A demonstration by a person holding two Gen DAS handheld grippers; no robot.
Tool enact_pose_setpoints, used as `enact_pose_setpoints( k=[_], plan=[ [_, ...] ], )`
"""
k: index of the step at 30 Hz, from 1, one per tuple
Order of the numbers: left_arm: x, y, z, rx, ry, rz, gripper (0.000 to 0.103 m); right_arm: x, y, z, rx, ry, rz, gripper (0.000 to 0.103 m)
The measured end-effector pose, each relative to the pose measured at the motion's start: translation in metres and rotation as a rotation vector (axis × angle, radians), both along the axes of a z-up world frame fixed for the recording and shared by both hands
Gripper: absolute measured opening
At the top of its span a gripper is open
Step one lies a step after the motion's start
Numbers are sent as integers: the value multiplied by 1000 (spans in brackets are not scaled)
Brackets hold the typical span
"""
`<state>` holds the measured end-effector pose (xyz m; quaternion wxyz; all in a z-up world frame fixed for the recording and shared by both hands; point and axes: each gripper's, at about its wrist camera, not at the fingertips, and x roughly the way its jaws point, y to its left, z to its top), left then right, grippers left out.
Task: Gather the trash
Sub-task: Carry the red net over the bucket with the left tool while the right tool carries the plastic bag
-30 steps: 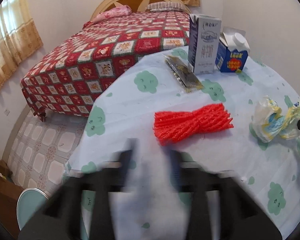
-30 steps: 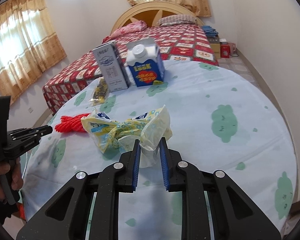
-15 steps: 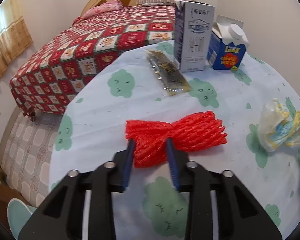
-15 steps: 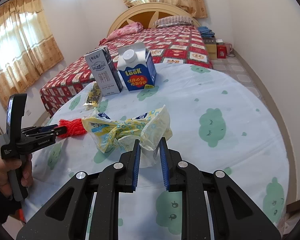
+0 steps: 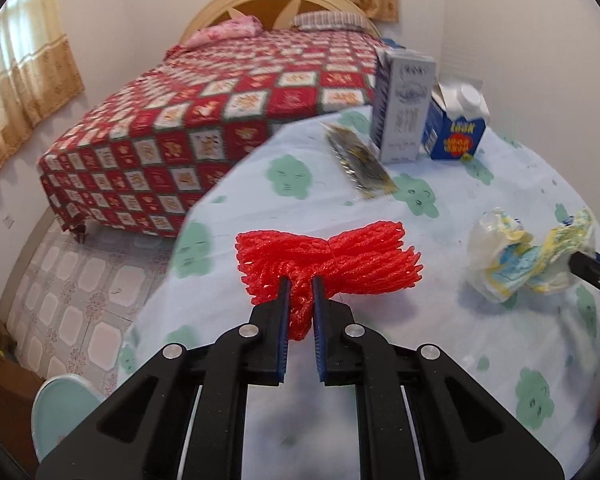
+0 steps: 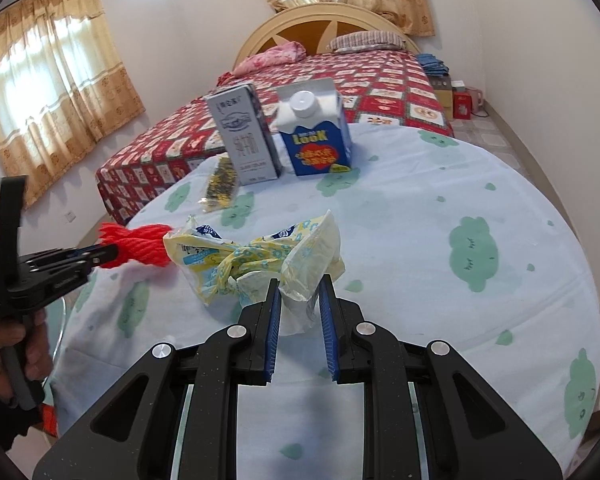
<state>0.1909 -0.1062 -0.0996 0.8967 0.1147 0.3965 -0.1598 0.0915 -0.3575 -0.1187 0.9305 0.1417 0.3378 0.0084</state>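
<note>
Fingers (image 5: 284, 292) pinch 1 red net (image 5: 328, 264).

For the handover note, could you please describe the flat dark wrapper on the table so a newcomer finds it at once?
On the round table with its pale blue cloth, look to the far edge near the bed, where two cartons stand. The wrapper lies flat just left of the tall grey carton. It alone is thin, dark and gold-speckled.
</note>
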Motion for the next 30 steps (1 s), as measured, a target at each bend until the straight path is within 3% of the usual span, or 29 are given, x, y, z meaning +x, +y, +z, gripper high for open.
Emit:
enact_pose_setpoints(
  k=[18, 30],
  plan=[
    [-76, 114, 27, -26, -64, 124, 11, 1, 100, 20, -25, -49, 146, 20],
    [-117, 166, 33, -7, -116, 194, 11, -9, 158, 33, -69, -78, 233, 20]
  ],
)
